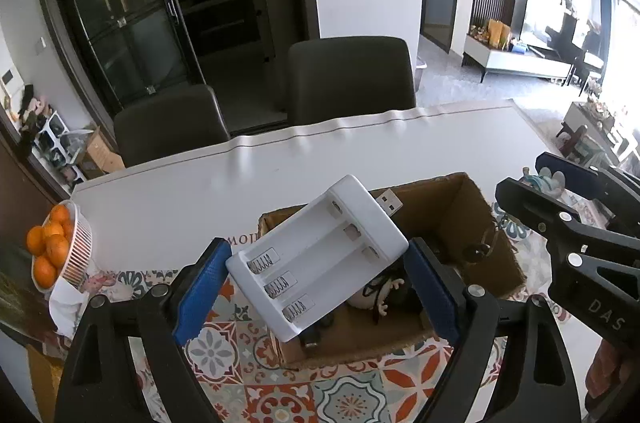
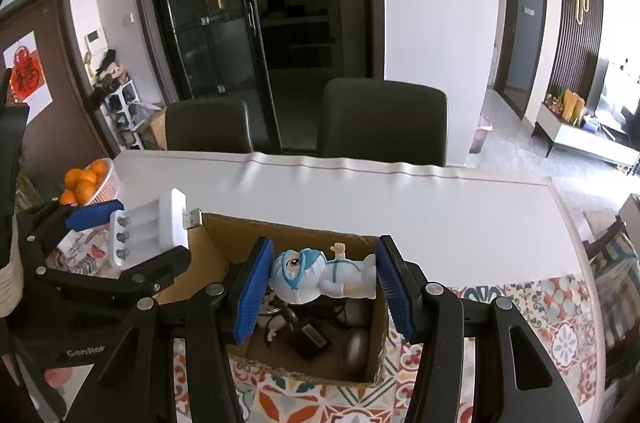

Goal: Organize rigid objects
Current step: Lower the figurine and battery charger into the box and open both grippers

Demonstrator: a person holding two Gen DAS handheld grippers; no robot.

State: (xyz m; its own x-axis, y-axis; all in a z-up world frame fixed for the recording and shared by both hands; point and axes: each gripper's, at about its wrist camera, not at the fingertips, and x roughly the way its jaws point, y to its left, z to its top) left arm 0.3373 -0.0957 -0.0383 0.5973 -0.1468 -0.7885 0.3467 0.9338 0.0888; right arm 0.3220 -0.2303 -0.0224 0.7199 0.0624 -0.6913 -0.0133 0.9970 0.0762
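left tongs (image 1: 316, 283) grip white charger (image 1: 316, 257), tilted | right tongs (image 2: 322, 287) grip figurine (image 2: 320, 275) over box (image 2: 224, 235) | desk (image 2: 360, 199) bare beyond

We see a white battery charger (image 1: 316, 259) with 3 empty slots and a USB plug, tilted between our left claw's (image 1: 316, 287) blue pads, above the near left corner of the open cardboard box (image 2: 216, 235). A white and blue suited figurine (image 2: 320, 277) lies sideways between our right claw's (image 2: 322, 287) pads, over the box's inside.
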